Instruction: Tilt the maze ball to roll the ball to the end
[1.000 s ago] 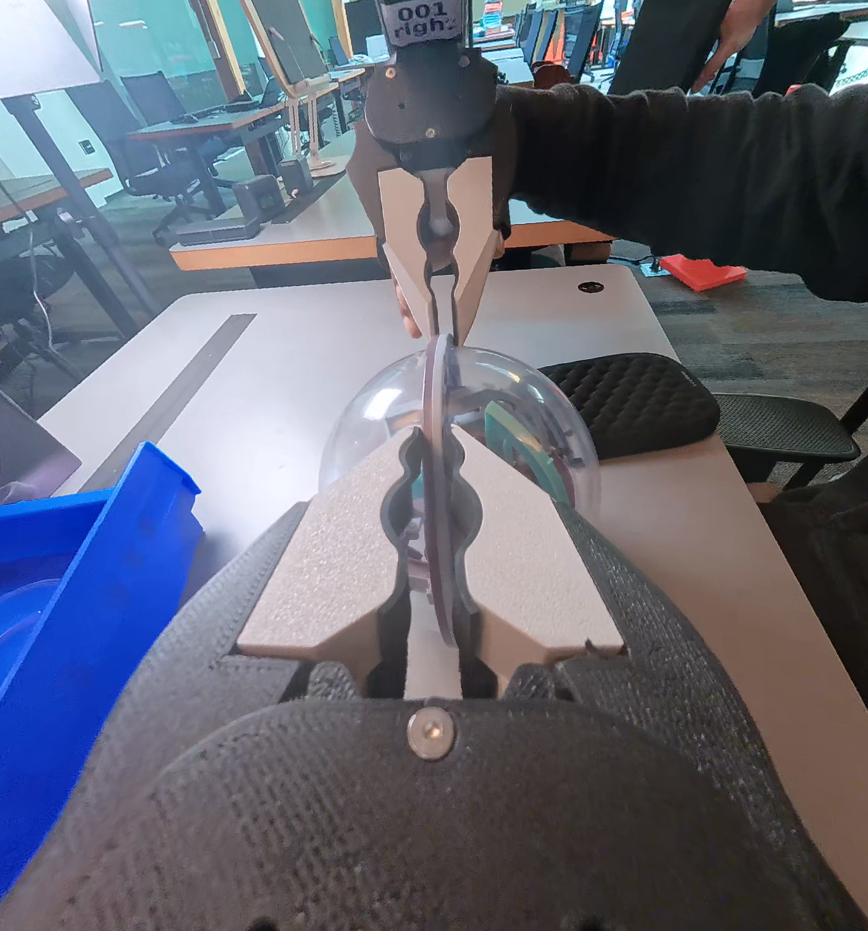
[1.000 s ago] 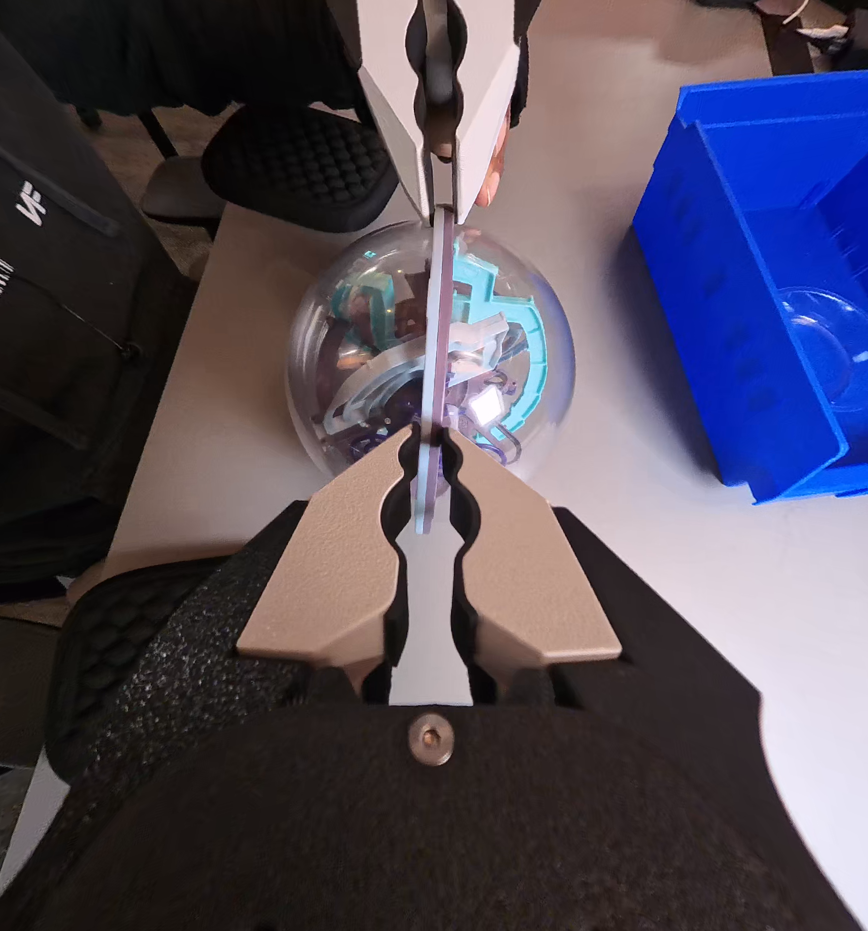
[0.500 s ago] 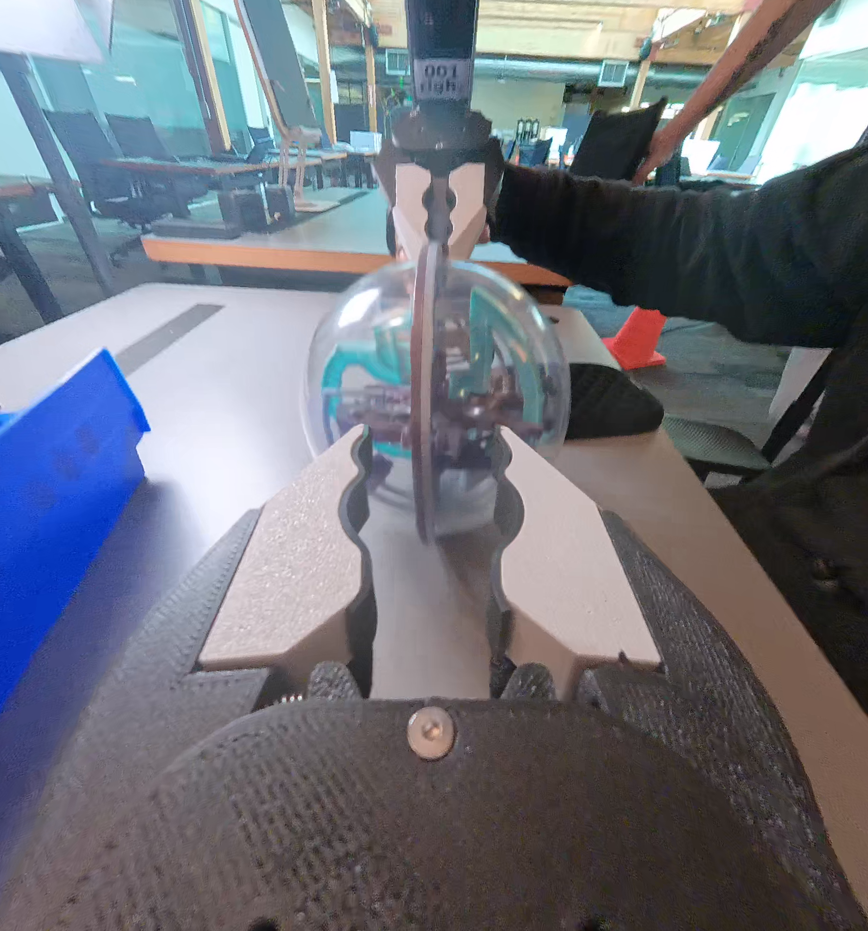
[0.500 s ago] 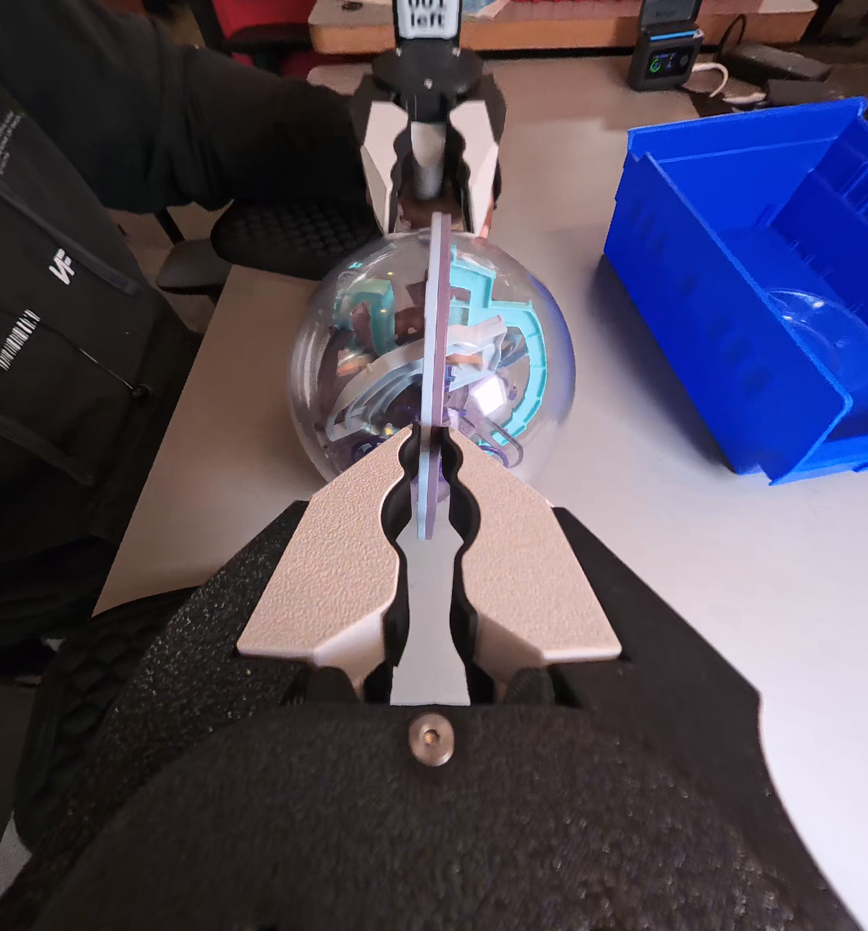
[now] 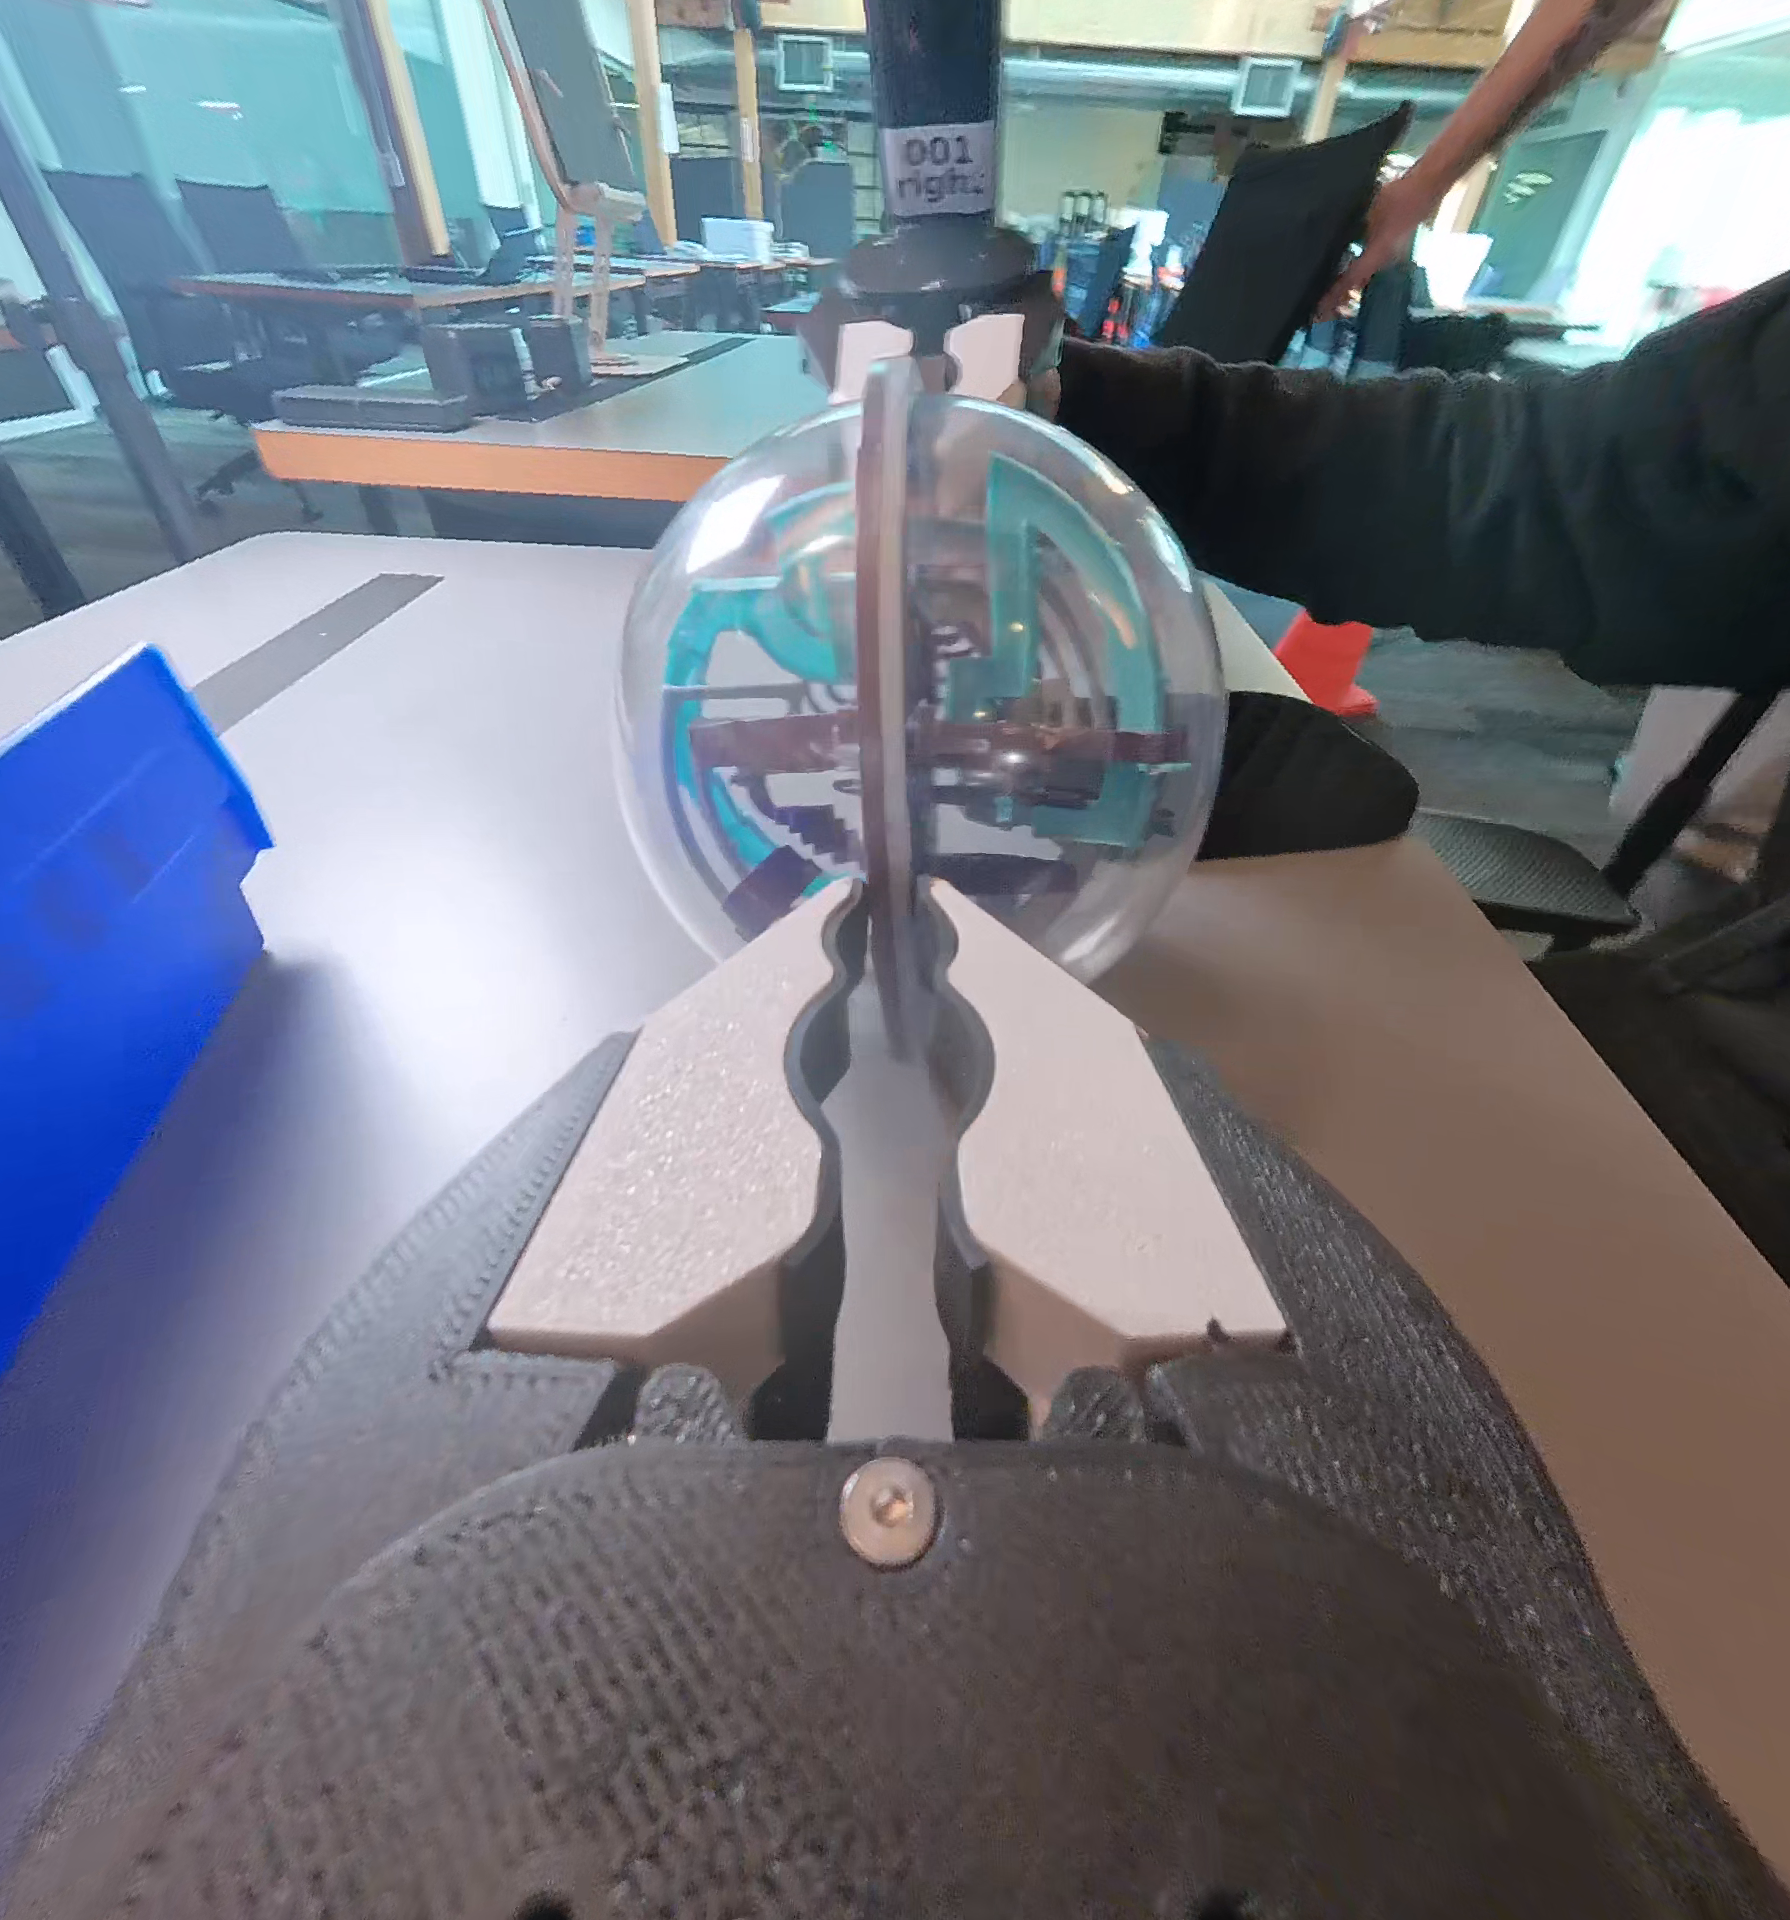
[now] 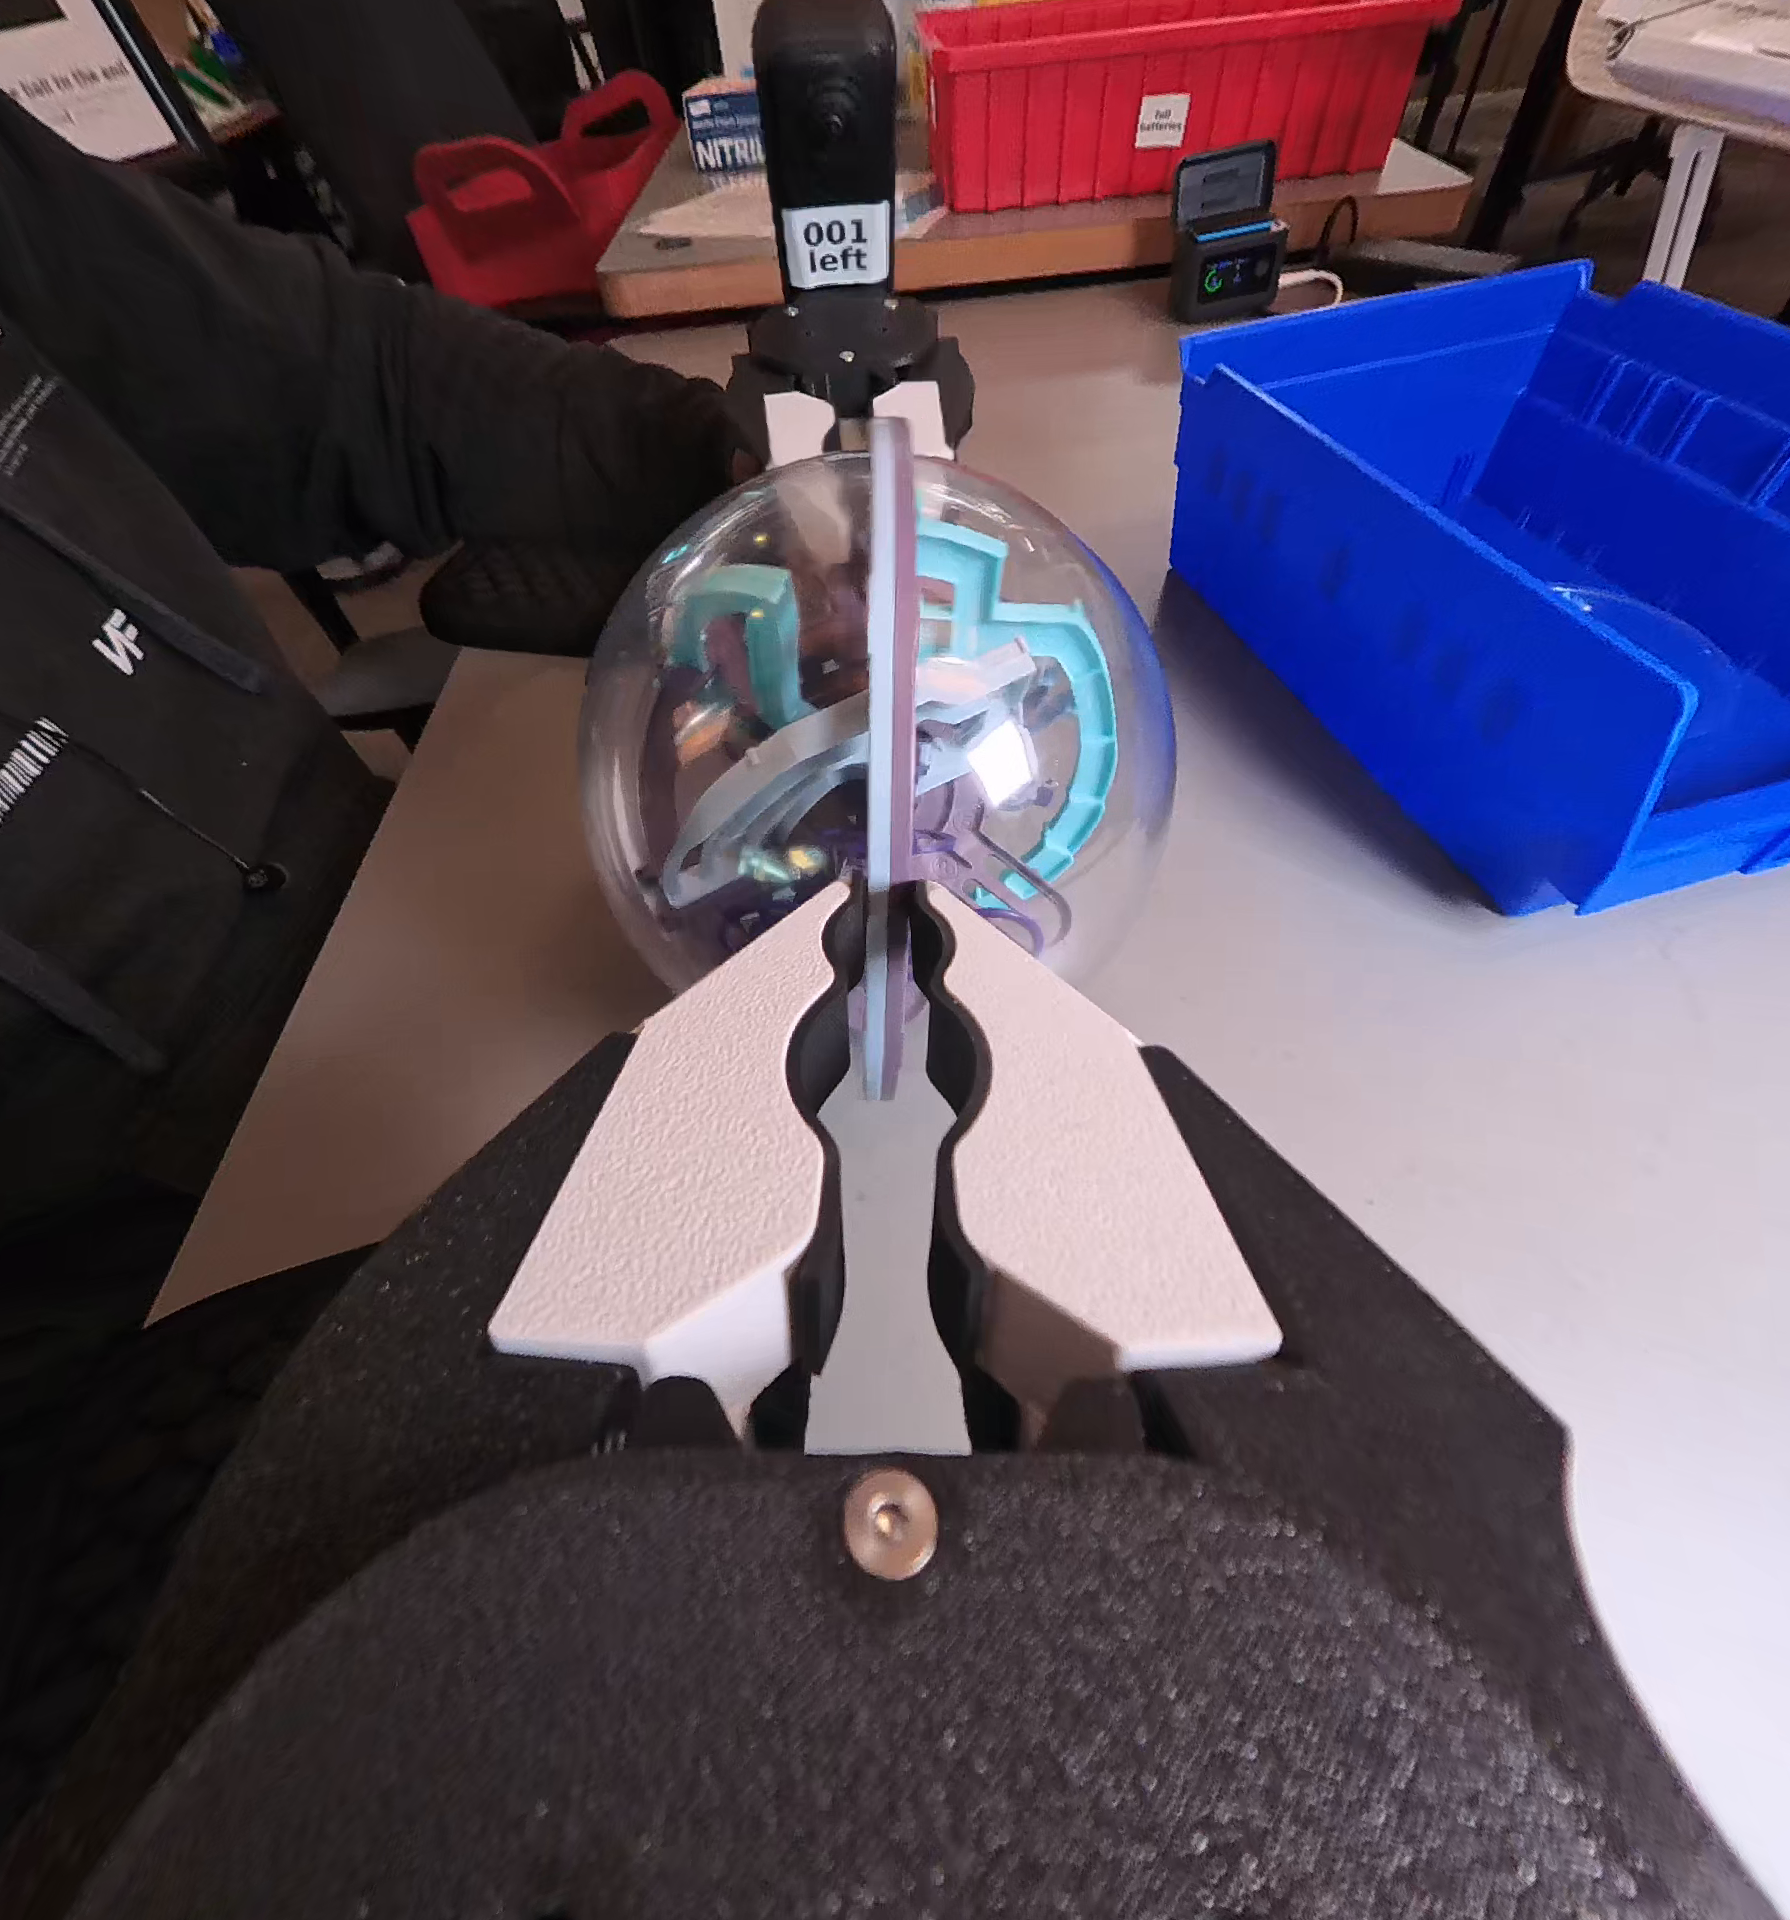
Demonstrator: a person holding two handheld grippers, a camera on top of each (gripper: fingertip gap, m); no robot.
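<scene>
A pale table [image 6: 1390, 1195] carried the whole scene, with a person's dark sleeve [image 5: 1442, 499] reaching across its far side in the left wrist view. A blue bin [image 6: 1493, 623] sat on the table well to one side, apart from everything else; a clear dome lay inside it. A black padded rest [image 5: 1296, 779] lay near the table's edge, just behind the toy.

The maze ball [image 5: 922, 675], a clear sphere packed with teal and purple tracks, was held up off the table between the two tools, its flat purple rim [image 6: 886, 727] standing upright and edge-on to both cameras. The left gripper [image 5: 896, 914] was clenched on the near part of that rim, its pale fingers [image 5: 756, 1091] pinching the thin disc on both sides. The right gripper [image 6: 886, 914] gripped the opposite edge of the same rim in the same way, its fingers [image 6: 1057, 1091] pressed against the disc. The small ball inside the maze could not be made out.
</scene>
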